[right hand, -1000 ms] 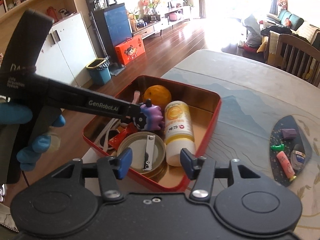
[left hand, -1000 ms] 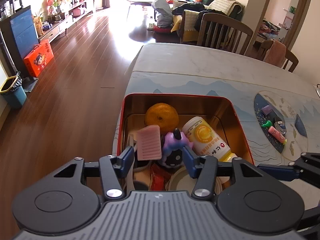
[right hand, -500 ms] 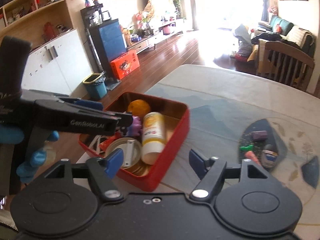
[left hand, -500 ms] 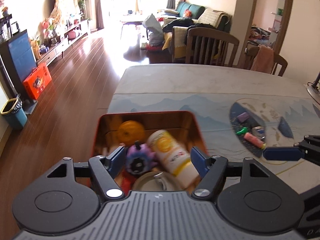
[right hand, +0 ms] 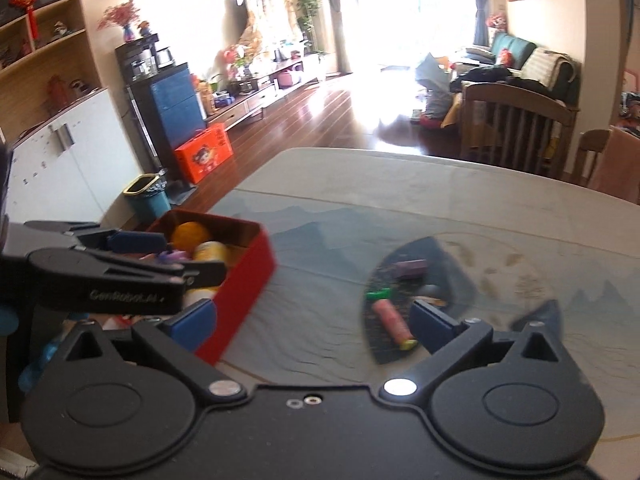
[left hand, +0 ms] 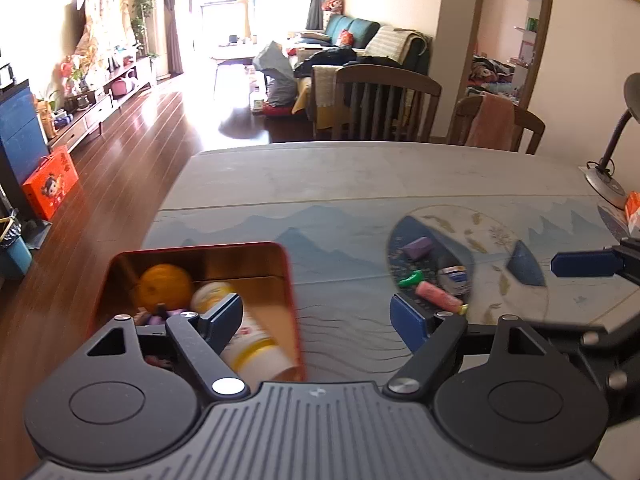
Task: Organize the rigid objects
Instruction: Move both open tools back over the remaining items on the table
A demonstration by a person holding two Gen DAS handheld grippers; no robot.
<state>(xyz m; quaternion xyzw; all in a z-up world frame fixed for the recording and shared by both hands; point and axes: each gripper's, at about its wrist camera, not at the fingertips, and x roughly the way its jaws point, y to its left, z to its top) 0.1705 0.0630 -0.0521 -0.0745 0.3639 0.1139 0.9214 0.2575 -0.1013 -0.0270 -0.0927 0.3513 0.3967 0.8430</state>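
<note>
A red tin box (left hand: 294, 280) (right hand: 244, 276) sits at the table's left edge. It holds an orange (left hand: 166, 288), a white and yellow bottle (left hand: 244, 340) and a purple toy (right hand: 174, 256). To its right on the tablecloth lie a purple block (left hand: 416, 246) (right hand: 410, 267), a green piece (left hand: 410, 280) (right hand: 378, 294), a pink marker (left hand: 438, 296) (right hand: 392, 320) and a small bottle (left hand: 454, 278). My left gripper (left hand: 318, 316) is open and empty, over the box's right edge. My right gripper (right hand: 314, 318) is open and empty, between box and small items.
Wooden chairs (left hand: 384, 104) stand at the table's far side. A desk lamp (left hand: 612, 152) and an orange carton (left hand: 632, 208) are at the right edge. The floor drops off left of the box, with a blue bin (right hand: 148, 198) below.
My left gripper let go of the purple toy in the box, opened wide and drew back to the right. My right gripper also pulled back and swung right toward the small items.
</note>
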